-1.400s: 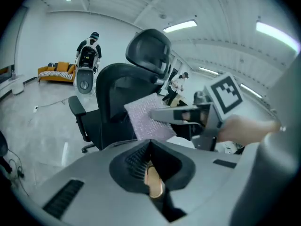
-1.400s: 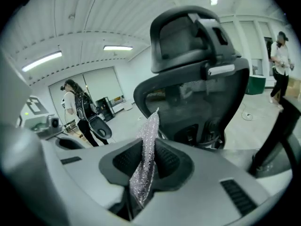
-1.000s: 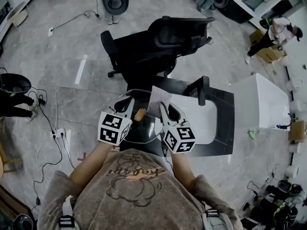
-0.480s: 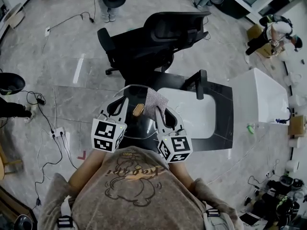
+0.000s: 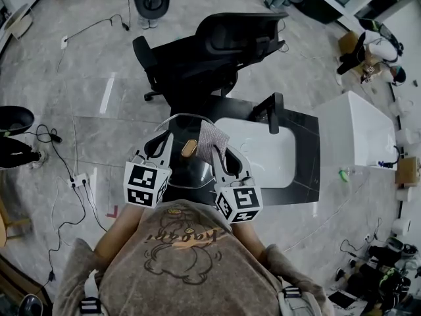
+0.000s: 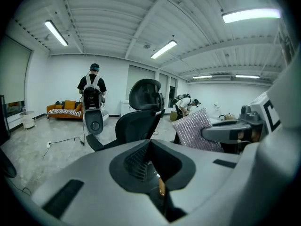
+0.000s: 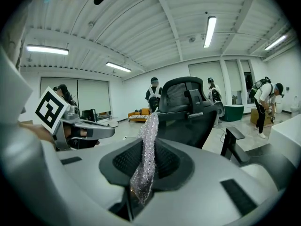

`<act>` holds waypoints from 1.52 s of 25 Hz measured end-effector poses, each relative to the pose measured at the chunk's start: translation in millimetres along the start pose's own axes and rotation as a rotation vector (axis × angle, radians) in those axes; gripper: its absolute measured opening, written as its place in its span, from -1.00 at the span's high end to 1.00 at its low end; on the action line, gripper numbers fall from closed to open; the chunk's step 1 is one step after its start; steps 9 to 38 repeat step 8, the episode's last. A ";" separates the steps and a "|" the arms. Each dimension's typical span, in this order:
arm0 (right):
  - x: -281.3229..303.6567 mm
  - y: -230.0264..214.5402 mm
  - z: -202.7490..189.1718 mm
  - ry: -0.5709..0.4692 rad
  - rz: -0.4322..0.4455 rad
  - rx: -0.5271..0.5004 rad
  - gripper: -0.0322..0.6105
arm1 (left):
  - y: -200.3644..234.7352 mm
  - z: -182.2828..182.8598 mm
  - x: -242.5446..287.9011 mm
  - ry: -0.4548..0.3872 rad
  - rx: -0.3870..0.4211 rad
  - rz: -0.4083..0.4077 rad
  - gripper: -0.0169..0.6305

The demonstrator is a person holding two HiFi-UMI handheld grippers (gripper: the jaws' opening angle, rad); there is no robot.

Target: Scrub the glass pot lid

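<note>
Glass lid [image 5: 187,174] clamped at its rim in shut left tongs [image 5: 162,145]; right tongs [image 5: 220,153] pinched tight on silver scouring cloth [image 5: 212,139], just beside lid's wooden knob [image 5: 190,149].

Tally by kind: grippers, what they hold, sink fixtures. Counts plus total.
Grippers: 2, left gripper and right gripper
Glass pot lid: 1
Silver scrub cloth: 1
Sink: 1
Faucet: 1
Total: 6
</note>
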State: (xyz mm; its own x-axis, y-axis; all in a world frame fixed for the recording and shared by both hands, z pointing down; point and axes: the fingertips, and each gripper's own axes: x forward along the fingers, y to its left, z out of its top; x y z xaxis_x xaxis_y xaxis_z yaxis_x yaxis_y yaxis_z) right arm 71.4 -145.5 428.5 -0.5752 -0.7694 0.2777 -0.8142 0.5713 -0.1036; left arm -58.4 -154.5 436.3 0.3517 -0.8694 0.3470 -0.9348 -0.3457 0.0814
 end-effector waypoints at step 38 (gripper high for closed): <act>1.4 -2.6 -2.9 0.009 -0.006 -0.001 0.64 | 0.3 -1.1 0.6 0.002 -0.010 -0.016 0.90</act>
